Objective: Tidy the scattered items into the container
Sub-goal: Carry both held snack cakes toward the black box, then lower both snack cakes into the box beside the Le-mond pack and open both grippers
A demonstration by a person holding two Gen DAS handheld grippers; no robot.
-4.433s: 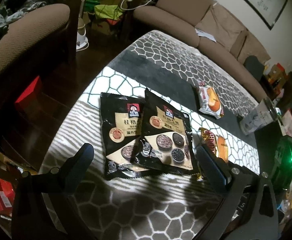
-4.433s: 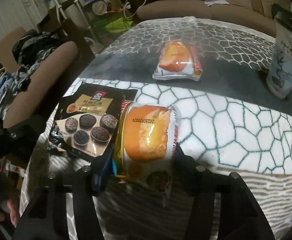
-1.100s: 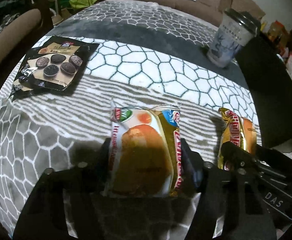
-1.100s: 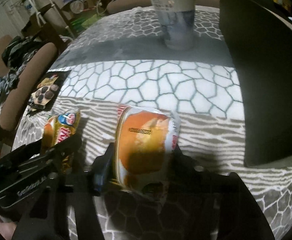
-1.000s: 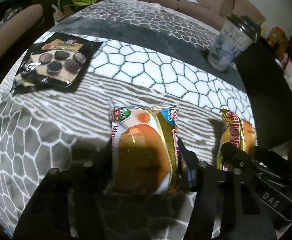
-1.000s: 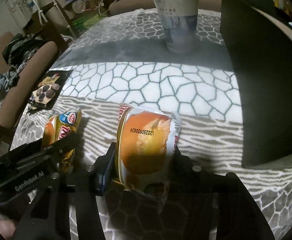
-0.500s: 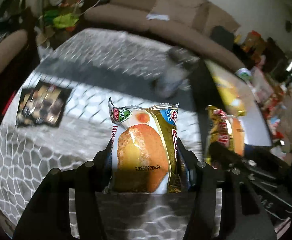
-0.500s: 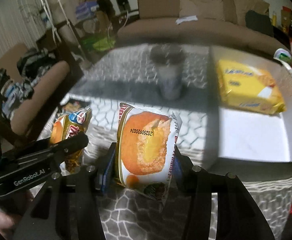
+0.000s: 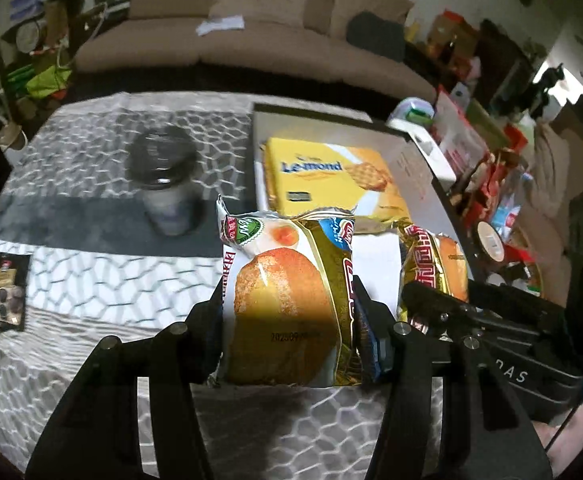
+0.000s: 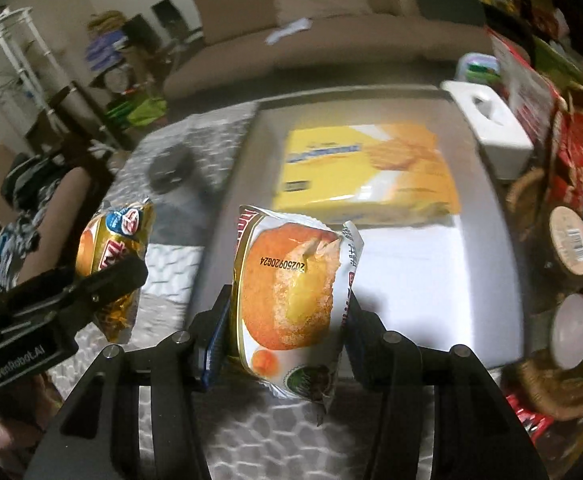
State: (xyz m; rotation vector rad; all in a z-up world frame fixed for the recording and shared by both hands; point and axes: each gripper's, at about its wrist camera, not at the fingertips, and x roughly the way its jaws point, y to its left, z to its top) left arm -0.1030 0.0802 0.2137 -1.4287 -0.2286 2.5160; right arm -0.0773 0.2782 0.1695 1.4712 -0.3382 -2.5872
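Observation:
My left gripper (image 9: 287, 312) is shut on a gold-and-white cake packet (image 9: 287, 300), held above the patterned cloth just left of the container. My right gripper (image 10: 285, 312) is shut on a second cake packet (image 10: 291, 292), held over the container's near edge. Each gripper shows in the other's view, the right one (image 9: 431, 300) with its packet (image 9: 435, 264) and the left one (image 10: 107, 276) with its packet (image 10: 111, 248). The container is a flat box with a white floor (image 10: 419, 280) (image 9: 375, 244). A yellow biscuit pack (image 9: 327, 176) (image 10: 367, 168) lies in it.
A lidded paper cup (image 9: 165, 184) stands on the cloth left of the box. Black oat packets (image 9: 3, 292) lie at the far left. A white tissue box (image 10: 487, 128), jars and a basket of clutter (image 10: 563, 320) crowd the box's right side. A sofa (image 9: 251, 36) is behind.
Both grippers have risen and swung right with their packets. The box's inside and the yellow pack came into view. The oat packets have slid to the far left.

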